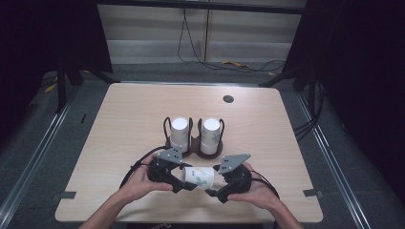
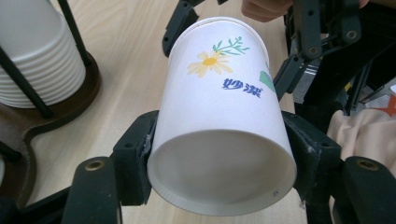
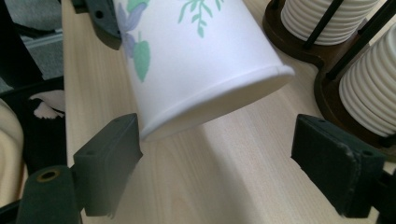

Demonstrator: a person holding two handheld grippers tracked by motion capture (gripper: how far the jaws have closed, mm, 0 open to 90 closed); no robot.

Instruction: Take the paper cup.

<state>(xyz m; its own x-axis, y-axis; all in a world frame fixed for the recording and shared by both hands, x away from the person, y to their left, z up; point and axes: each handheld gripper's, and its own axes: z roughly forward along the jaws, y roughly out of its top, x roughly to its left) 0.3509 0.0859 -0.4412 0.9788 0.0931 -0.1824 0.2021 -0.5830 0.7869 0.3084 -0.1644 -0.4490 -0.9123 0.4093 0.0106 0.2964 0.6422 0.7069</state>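
Nearest the person, a white paper cup (image 1: 199,177) lies on its side in the air just above the pale wood-grain worktop (image 1: 119,124), between the two grippers. It is a smooth, tapered cup printed with a yellow daisy, green sprigs and blue characters. The left gripper (image 1: 180,179) has its black jaws clamped on the cup's narrow base end, one pad pressing each side of the wall, the recessed bottom facing that gripper's camera. The right gripper (image 1: 217,183) sits at the cup's wide, rolled-rim mouth; its jaws stand wide apart, the pads clear of the paper, with the rim lying between them.

Just beyond the hands stands a dark brown wooden cup holder (image 1: 195,149), figure-eight in outline, with thin black wire uprights around two bays. Each bay carries a stack of white paper cups (image 1: 180,131), nested so their rims form close ridges, the second stack (image 1: 210,132) beside the first.
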